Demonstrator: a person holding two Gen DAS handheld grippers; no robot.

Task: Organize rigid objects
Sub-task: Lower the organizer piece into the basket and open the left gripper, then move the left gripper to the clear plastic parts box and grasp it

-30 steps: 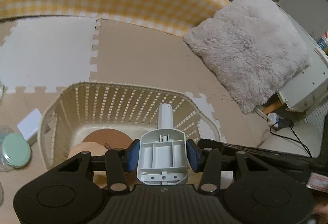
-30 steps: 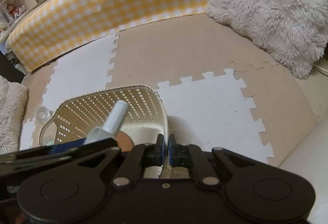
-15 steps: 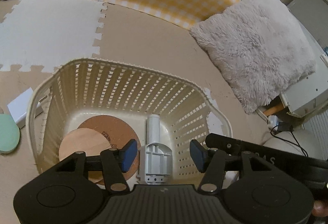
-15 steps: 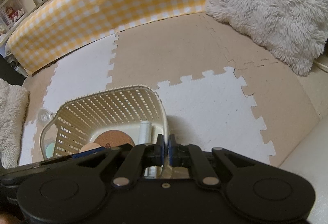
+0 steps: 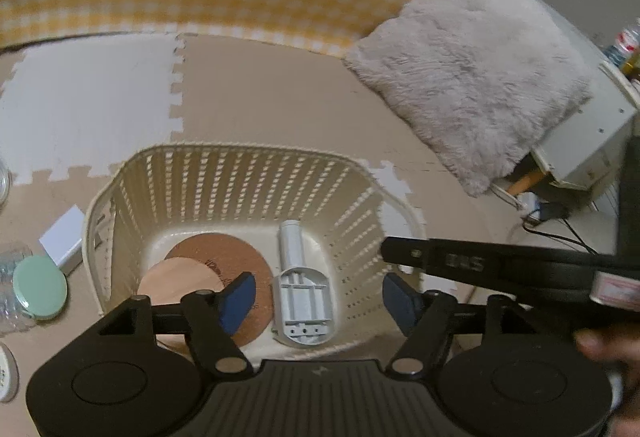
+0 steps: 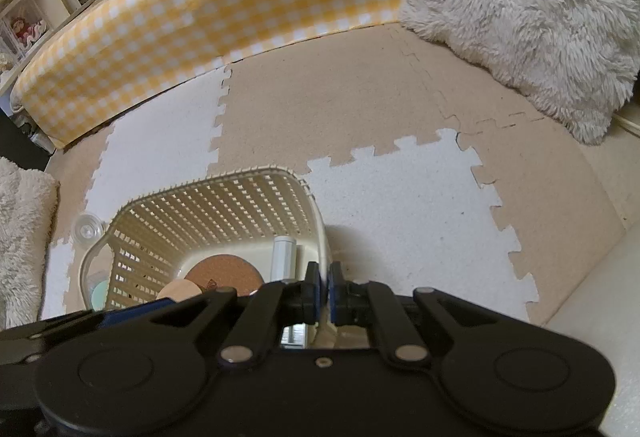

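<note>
Grey plastic holder point(image 5: 302, 291): rigid, light, being released into basket point(image 5: 248, 173) by opening left hand-held gripper point(image 5: 318, 297); flat base at 6 o'clock is being judged the best hold. Right hand-held gripper point(image 6: 324, 287) clenched, empty.

Both grippers are matte black plastic: a ribbed centre plate, two round embossed discs at five and seven o'clock, silver pivot screws on angled link arms. The fingers point(image 5: 239, 302) carry dark blue pads.

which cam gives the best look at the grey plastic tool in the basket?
Left wrist view. The grey plastic tool with a tube-shaped end lies whole and unobstructed on the floor of the cream slotted basket. In the right wrist view only its tube end shows; the rest is behind the right hand-held gripper.
</note>
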